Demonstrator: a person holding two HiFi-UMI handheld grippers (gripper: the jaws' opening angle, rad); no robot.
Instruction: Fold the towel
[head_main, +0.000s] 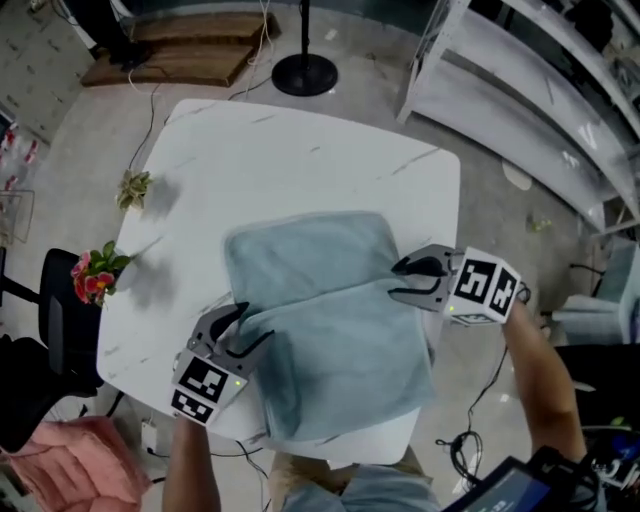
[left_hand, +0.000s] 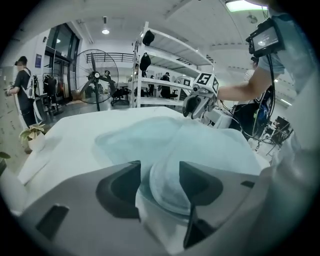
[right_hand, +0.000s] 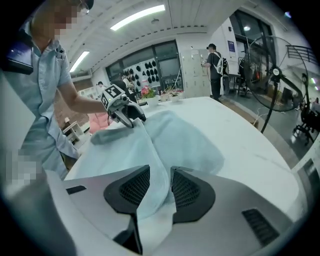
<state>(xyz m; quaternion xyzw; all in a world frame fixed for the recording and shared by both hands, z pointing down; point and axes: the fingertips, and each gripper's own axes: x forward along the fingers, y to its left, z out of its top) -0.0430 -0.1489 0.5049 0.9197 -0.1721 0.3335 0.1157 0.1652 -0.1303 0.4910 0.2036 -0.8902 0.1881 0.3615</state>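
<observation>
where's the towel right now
Head view: the towel lies on the near half of the white table, gripped between the left gripper at its left edge and the right gripper at its right.

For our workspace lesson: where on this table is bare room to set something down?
Free: the far part of the table beyond the towel, and the strip between towel and flowers at left. Crowded: the near half, with towel, left gripper and right gripper.

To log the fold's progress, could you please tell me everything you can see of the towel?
The towel is pale blue-grey, soft-looking cloth lying on the white table. Its near layer is doubled over the far one. The left gripper and right gripper each pinch one end of the fold.
</observation>
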